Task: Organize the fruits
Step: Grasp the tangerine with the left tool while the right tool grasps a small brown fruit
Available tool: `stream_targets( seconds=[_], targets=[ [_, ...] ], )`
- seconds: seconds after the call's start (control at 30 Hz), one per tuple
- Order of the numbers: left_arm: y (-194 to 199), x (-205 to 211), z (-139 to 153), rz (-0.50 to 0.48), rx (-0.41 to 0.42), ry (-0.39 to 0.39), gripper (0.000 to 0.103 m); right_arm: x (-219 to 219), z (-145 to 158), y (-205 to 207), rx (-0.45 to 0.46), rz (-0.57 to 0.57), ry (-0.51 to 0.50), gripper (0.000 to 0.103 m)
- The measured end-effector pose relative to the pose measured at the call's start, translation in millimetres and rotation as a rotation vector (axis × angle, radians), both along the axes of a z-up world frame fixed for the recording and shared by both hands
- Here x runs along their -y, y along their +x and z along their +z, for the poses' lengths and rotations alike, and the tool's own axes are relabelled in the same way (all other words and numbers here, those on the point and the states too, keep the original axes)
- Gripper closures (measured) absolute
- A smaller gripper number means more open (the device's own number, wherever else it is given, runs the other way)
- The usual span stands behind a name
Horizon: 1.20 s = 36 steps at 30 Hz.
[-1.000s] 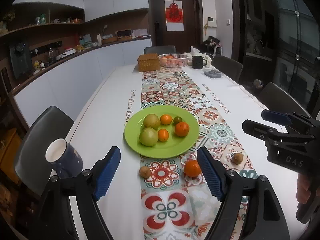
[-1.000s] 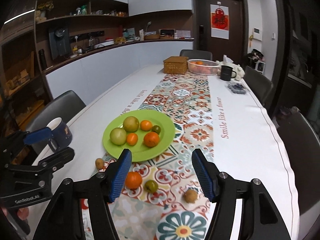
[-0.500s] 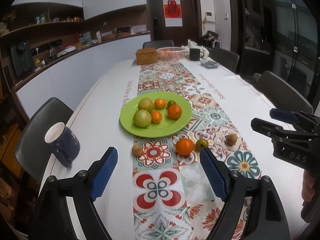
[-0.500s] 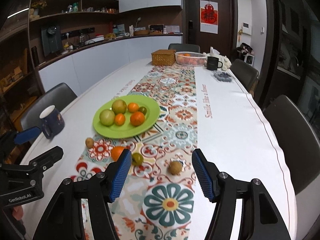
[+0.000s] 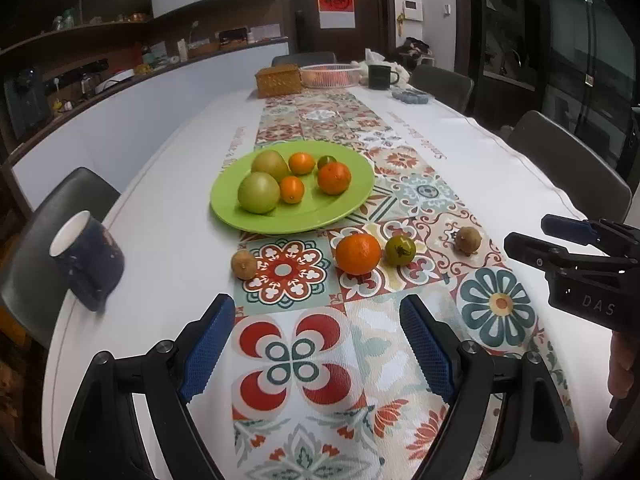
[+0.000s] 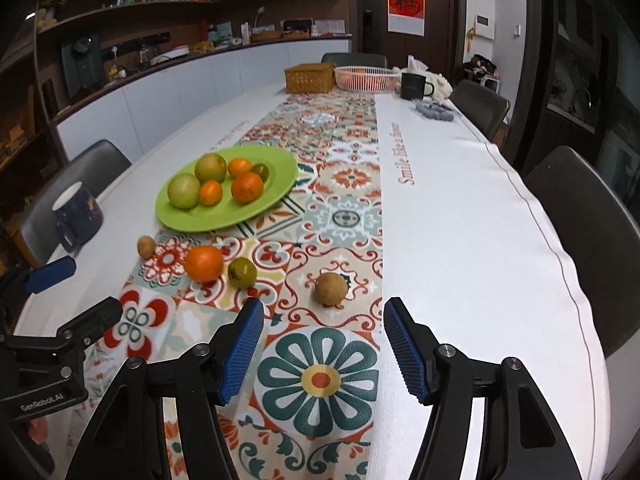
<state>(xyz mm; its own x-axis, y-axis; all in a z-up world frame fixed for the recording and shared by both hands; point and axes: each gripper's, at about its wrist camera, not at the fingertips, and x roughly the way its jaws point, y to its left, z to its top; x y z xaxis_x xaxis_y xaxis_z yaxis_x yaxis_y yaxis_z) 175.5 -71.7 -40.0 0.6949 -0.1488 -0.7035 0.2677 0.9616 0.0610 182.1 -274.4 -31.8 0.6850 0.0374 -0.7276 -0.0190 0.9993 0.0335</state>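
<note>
At the far left of the left wrist view a dark blue mug stands near the desk edge. To its right, a small brown fruit lies on the patterned runner, just below the green plate. That plate sits in the upper middle of the frame and carries two pale green fruits and three oranges, with a small dark green one behind them. Below the plate's right rim a loose orange lies just beside a small green fruit, and further right, apart from both, a second brown fruit.

The left tongs fill the bottom of this frame, their blue pads spread wide with only runner between them; nothing is held. The right tongs show at the right edge.

In the right wrist view, the left tongs appear at the lower left. The right tongs stand partly open and empty at the bottom centre, with the second brown fruit just above the gap between their pads.
</note>
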Motion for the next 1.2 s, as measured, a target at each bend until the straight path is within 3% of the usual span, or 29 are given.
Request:
stream_targets(
  seconds=[0.5, 0.93, 1.2],
  targets=[
    [48.2, 19.6, -34.6, -0.070, -0.038, -0.009, 0.019, 7.8, -36.3, 32.6, -0.071, -0.009, 0.039, 0.044],
    [78.2, 30.1, -44.7, -0.069, -0.072, -0.028, 0.033, 11.9, -52.6, 54.0, -0.103, -0.009, 0.068, 0.054],
    [88.8, 34.3, -50.7, -0.082, -0.108, -0.054, 0.047, 11.0, -57.5, 63.6, -0.113, 0.004, 0.083, 0.061]
  ],
)
